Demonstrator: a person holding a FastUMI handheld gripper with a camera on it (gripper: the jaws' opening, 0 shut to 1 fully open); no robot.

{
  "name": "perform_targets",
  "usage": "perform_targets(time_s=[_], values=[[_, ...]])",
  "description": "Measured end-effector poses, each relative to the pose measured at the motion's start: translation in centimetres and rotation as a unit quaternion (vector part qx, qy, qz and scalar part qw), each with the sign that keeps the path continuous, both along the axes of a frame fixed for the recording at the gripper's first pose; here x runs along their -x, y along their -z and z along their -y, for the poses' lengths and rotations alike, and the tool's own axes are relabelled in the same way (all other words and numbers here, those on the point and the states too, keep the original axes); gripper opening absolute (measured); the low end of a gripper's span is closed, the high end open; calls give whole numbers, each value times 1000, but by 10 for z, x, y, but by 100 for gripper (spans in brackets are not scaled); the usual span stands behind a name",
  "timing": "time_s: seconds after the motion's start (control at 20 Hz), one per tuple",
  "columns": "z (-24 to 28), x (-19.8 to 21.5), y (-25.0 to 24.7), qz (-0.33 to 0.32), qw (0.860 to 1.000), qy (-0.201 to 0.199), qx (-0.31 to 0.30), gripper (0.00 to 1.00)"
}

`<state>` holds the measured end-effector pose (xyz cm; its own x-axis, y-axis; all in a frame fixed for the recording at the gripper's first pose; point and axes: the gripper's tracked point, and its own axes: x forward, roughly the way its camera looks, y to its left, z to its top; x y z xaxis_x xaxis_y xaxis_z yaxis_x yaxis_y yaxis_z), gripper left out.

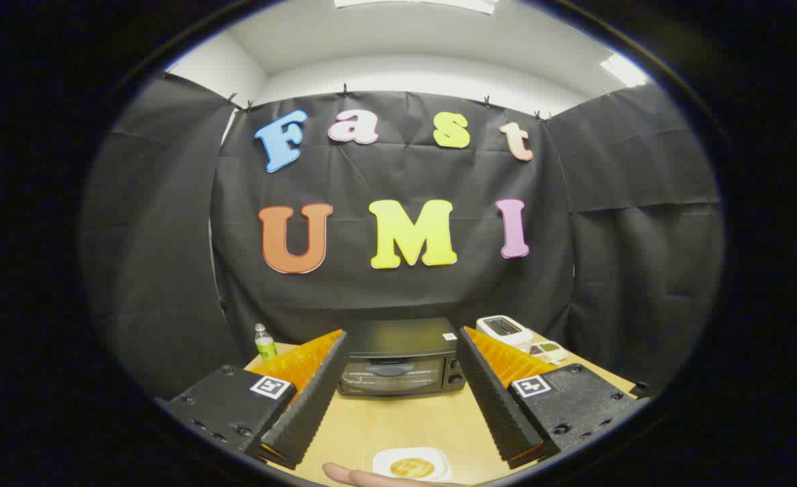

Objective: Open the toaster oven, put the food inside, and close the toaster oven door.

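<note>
Tongs: the tongs (pixel 398 352) hang above the tabletop (pixel 405 423) with their fingers spread wide apart and nothing between them.
Toaster oven: the toaster oven (pixel 401 358) sits at the far side of the tabletop, against the booth wall, seen in the gap between the two fingers and well beyond their tips. Its door (pixel 391 376) is up and shut, the handle across the top of the glass and the knobs to the right of it.
Food: a round golden piece of food (pixel 412 467) lies on a small white plate (pixel 383 461) on the near part of the tabletop, below the fingers and well apart from the oven.
Person: a fingertip (pixel 345 474) lies on the tabletop just beside the plate.
Other things: a green bottle (pixel 264 342) stands left of the oven; a white device (pixel 504 329) and a small dish (pixel 548 350) sit to its right.
Progress: by my reading nothing of the task is done yet. The door is unopened and the food is outside.
Left to do: open the door, carry the food in, close the door.
</note>
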<state>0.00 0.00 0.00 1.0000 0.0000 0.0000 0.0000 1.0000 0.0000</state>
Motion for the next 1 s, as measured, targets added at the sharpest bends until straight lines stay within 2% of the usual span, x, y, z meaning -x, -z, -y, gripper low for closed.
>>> perform_targets(time_s=[0.7, 1.0], values=[[11, -5, 6, -3, 1000, 12, 2, 100], [17, -22, 24, -17, 1000, 18, 3, 100]])
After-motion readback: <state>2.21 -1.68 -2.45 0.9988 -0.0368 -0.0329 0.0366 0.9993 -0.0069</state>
